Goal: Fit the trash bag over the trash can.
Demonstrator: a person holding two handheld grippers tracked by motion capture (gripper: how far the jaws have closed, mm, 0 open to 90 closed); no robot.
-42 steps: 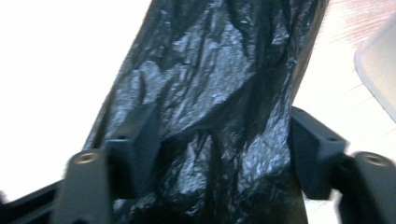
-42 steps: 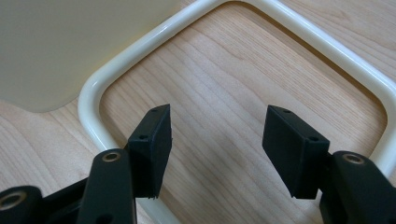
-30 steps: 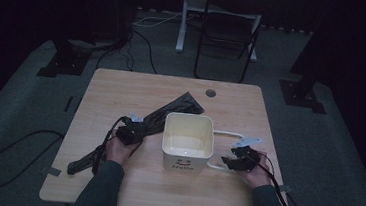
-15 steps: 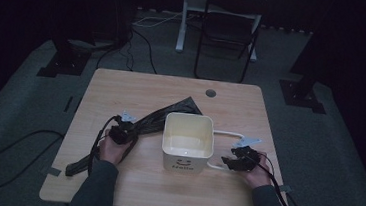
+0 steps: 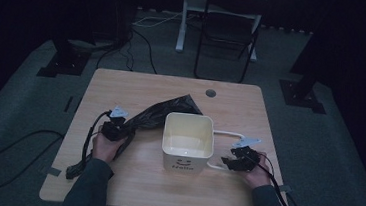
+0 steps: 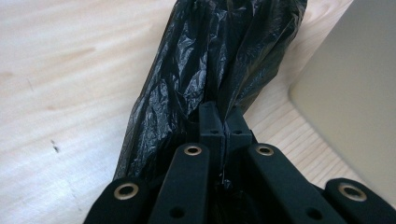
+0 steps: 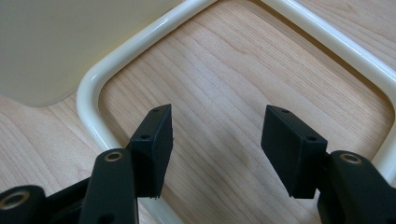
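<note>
Bin (image 5: 188, 142) between both tongs, left tongs (image 6: 223, 128) pinching black bag (image 6: 205, 60), right tongs (image 7: 215, 140) spread over handle (image 7: 100, 74).

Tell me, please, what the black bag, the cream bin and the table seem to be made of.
Bag: thin plastic film, probably polythene; it is glossy and finely crinkled. Bin: likely moulded plastic, with smooth, even cream walls and a glossy handle; enamelled metal is possible. Table: pale wood or wood-look laminate, matt, with visible grain.

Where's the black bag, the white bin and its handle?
black bag (image 6: 196, 60), left gripper view, on its crinkled middle.
white bin (image 5: 186, 161), high view, on its front wall.
handle (image 7: 95, 79), right gripper view, on its rounded corner.
</note>
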